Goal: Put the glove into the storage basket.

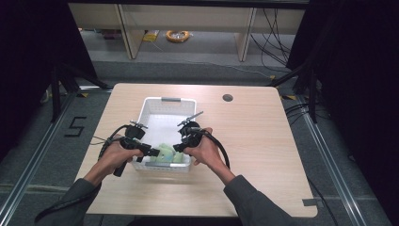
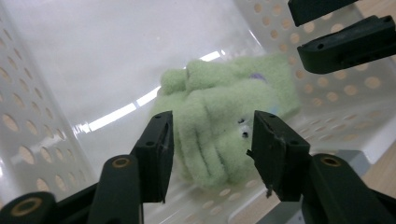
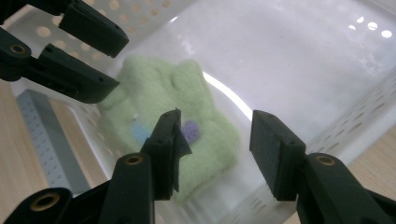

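— Glove, the fuzzy green one: where is it from your end?

— It's lying in the near end of the white basket, which sits on the tabletop. It's bunched up against the near wall, with small purple and blue marks on it.

— And your tongs?

— I've got the left tongs spread open, jaws either side of the glove but not pinching it. The right tongs are open too, hovering just above it, holding nothing.

— So which step are we in?

— I'd call it the reach, right before the pick. Both tongs are inside the basket rim and nothing is gripped yet.

— Next move?

— I'd ease the left pair a little lower and close on the thick fold, keeping clear of the basket wall and the other tongs, which sit very close.
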{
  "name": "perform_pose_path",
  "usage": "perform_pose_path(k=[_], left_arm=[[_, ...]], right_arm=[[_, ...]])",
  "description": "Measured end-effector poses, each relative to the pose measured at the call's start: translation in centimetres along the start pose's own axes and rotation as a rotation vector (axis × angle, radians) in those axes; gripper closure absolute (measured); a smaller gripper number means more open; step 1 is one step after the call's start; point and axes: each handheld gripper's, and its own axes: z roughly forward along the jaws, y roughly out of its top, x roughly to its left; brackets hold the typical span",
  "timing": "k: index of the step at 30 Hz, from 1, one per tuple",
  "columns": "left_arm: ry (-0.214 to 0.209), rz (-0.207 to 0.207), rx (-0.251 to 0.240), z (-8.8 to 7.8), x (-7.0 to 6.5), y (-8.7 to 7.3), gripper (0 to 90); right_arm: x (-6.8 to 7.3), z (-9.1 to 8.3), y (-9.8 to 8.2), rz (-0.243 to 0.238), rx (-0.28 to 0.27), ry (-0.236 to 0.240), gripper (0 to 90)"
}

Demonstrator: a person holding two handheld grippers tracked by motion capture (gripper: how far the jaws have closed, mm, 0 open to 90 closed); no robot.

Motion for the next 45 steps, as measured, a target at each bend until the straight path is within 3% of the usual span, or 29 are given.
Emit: perform_pose_path(k=[1, 4, 5, 6, 7, 8, 10, 12, 14, 15, 19, 21, 26, 33, 35, 37, 39, 42, 43, 45], left_arm=[[-0.004, -0.001, -0.006, -0.1, -0.1, 0.0, 47.1], [0.005, -0.021, -0.023, -0.4, -0.5, 0.0, 39.6], [-0.059, 0.126, -0.025, -0.3, 0.3, 0.2, 37.3], [-0.059, 0.126, -0.025, -0.3, 0.3, 0.2, 36.1], [-0.010, -0.058, -0.040, -0.5, -1.1, -0.2, 36.1], [-0.002, -0.027, -0.053, -0.6, -1.1, -0.2, 35.1], [-0.007, -0.030, -0.065, -0.8, -1.4, -0.2, 34.4], [-0.006, -0.028, -0.078, -1.0, -1.7, -0.2, 33.7], [-0.011, -0.026, -0.092, -1.1, -1.8, -0.3, 32.7], [-0.019, -0.035, -0.102, -1.3, -1.9, -0.3, 32.5], [-0.019, -0.029, -0.124, -1.8, -2.5, -0.5, 30.9], [-0.025, -0.020, -0.133, -2.0, -2.9, -0.7, 30.3], [-0.049, -0.018, -0.174, -2.4, -4.1, -1.0, 28.3], [-0.083, 0.003, -0.181, -2.5, -5.7, -1.4, 26.6], [-0.096, 0.007, -0.187, -2.4, -6.2, -1.6, 25.9], [-0.108, -0.001, -0.199, -2.3, -6.8, -1.8, 25.5], [-0.121, 0.003, -0.209, -2.3, -7.3, -1.9, 24.7], [-0.129, 0.020, -0.218, -2.6, -7.8, -1.9, 24.3], [-0.124, 0.005, -0.234, -2.6, -8.1, -2.0, 24.1], [-0.132, 0.019, -0.225, -2.7, -8.3, -2.1, 22.3]], right_arm=[[-0.1, -0.1, 0.0, -0.021, -0.017, 0.002, 53.1], [-0.1, -1.0, -0.1, 0.012, -0.030, 0.001, 50.0], [-0.4, -1.2, -0.2, -0.004, -0.054, 0.022, 49.1], [-0.4, -1.2, -0.2, -0.004, -0.054, 0.022, 49.1], [-0.6, -1.4, -0.3, -0.008, -0.060, 0.023, 48.6], [-0.5, -1.6, -0.4, 0.017, -0.064, 0.015, 48.0], [-0.6, -2.1, -0.5, 0.038, -0.061, 0.007, 47.3], [-0.8, -2.5, -0.6, 0.032, -0.059, 0.005, 46.0], [-0.8, -2.9, -0.8, 0.002, -0.095, 0.025, 44.7], [-0.8, -3.1, -0.9, 0.016, -0.094, 0.022, 44.3], [-1.2, -4.0, -1.5, -0.007, -0.133, 0.053, 41.7], [-1.4, -4.4, -1.8, -0.013, -0.146, 0.046, 40.7], [-1.7, -5.2, -2.4, -0.010, -0.162, 0.057, 38.9], [-2.3, -6.8, -3.6, 0.002, -0.185, 0.054, 37.3], [-2.4, -7.1, -4.1, -0.003, -0.225, 0.048, 36.3], [-2.5, -7.6, -4.2, -0.005, -0.199, 0.059, 36.1], [-2.6, -7.8, -4.5, -0.022, -0.221, 0.061, 35.8], [-2.5, -8.3, -4.9, -0.004, -0.226, 0.058, 35.5], [-2.6, -8.4, -5.1, -0.021, -0.231, 0.053, 35.3], [-2.5, -8.8, -5.4, 0.000, -0.225, 0.045, 35.0]])
